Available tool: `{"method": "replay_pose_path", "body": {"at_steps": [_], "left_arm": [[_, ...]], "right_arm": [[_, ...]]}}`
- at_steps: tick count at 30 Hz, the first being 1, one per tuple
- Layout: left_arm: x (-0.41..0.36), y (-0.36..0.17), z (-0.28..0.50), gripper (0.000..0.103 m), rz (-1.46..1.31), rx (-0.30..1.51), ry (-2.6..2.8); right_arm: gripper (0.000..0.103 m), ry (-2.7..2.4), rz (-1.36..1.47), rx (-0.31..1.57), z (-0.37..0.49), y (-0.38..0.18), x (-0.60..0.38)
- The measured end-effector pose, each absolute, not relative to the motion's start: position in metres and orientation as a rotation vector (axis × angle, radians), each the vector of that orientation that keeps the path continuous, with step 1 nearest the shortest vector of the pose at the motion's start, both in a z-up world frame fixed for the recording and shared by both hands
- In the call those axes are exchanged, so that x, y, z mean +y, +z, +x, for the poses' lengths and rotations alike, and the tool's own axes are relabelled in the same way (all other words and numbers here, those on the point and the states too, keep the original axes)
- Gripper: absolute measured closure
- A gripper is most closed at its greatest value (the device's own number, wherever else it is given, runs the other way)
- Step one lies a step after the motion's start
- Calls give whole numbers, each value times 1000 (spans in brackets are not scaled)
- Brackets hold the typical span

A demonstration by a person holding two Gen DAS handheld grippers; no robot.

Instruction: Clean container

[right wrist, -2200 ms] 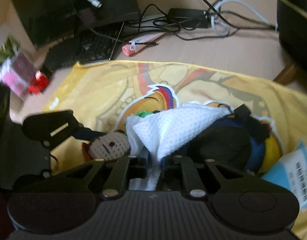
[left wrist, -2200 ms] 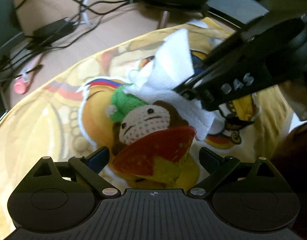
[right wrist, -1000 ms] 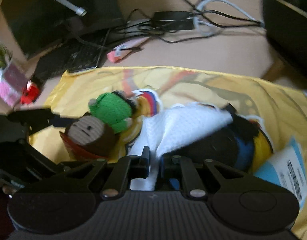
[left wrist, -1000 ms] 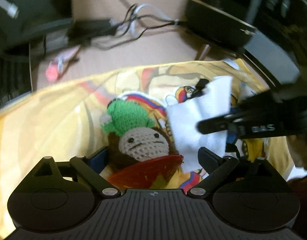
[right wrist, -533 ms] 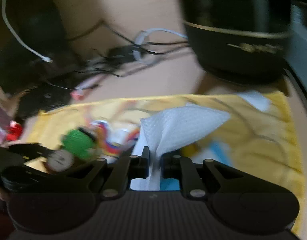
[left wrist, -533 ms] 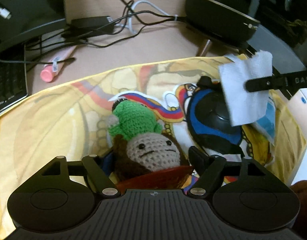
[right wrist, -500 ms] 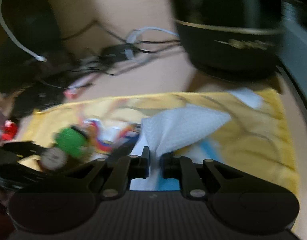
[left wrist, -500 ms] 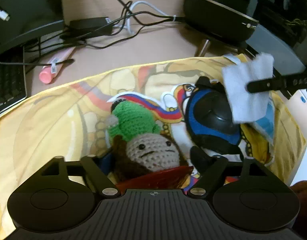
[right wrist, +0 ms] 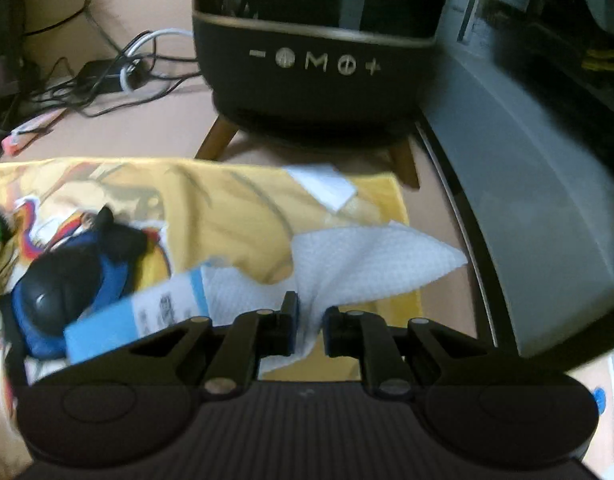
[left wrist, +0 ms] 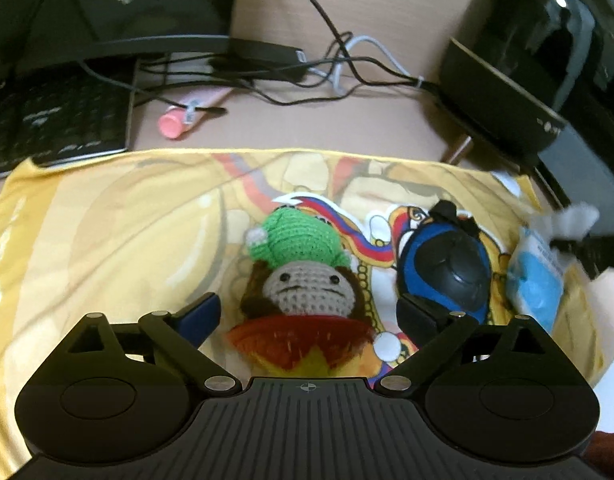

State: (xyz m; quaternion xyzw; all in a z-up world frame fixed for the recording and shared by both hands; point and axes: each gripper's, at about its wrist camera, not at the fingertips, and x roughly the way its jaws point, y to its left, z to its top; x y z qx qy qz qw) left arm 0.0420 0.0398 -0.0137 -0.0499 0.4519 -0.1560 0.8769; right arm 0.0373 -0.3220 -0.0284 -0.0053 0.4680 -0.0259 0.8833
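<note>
The left gripper (left wrist: 309, 312) stood wide, its jaws opening, with the crocheted doll (left wrist: 303, 280) between the fingers and no pad pressing on it. The doll, brown-haired under a green cap, sat in a red and yellow container (left wrist: 303, 346) that lay on the yellow printed cloth (left wrist: 107, 232), close in front of the gripper. Just to the right of the doll lay a blue and black mouse (left wrist: 447, 268), and beyond that a light blue packet (left wrist: 537, 288) near the cloth's right edge.

The right gripper (right wrist: 310, 322) was pinched narrow on a white paper towel (right wrist: 367, 260), which fanned out forward over the cloth's right corner. Its blurred shape in the left wrist view seemed to hang above the packet, well apart from the container.

Farther back on the tan desk (left wrist: 387, 124) lay a pink tube (left wrist: 187, 116), tangled cables (left wrist: 327, 72) and a keyboard (left wrist: 55, 124). A black appliance on wooden legs (right wrist: 319, 60) stood behind the cloth.
</note>
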Motion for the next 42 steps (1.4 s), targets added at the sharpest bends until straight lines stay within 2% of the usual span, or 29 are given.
{"method": "replay_pose_path", "body": {"at_steps": [8,10,11,12,13,15,20,25,29,34,37,42], "left_arm": [[39,-15,31,3,-157,950,-268],[39,-10,28,2,-151,926,-255],[40,-9,27,2,-149,922,-235],[41,-8,27,1,-146,919,-213],[43,-8,26,1,-146,923,-196],[47,-9,26,1,-162,940,-149],[49,-7,28,0,-225,962,-97],[25,21,14,0,-212,929,-135],[-7,25,-1,0,-48,855,-130],[-25,13,-35,0,-57,913,-181],[-37,11,-40,0,18,933,-172],[-40,26,-54,0,62,852,-176]], "right_arm": [[89,136,9,981,65,-33,-292],[86,149,-14,988,80,-38,-287],[82,142,-20,995,84,-40,-287],[73,133,-20,1004,88,-41,-289],[59,128,-1,1006,88,-41,-292],[47,119,53,1003,86,-39,-303],[29,75,216,986,66,-26,-327],[12,59,372,895,20,-3,-332],[9,5,275,776,-16,10,-317],[1,44,259,763,-70,12,-302],[1,26,202,759,-81,19,-291],[0,-5,125,698,-91,32,-276]]}}
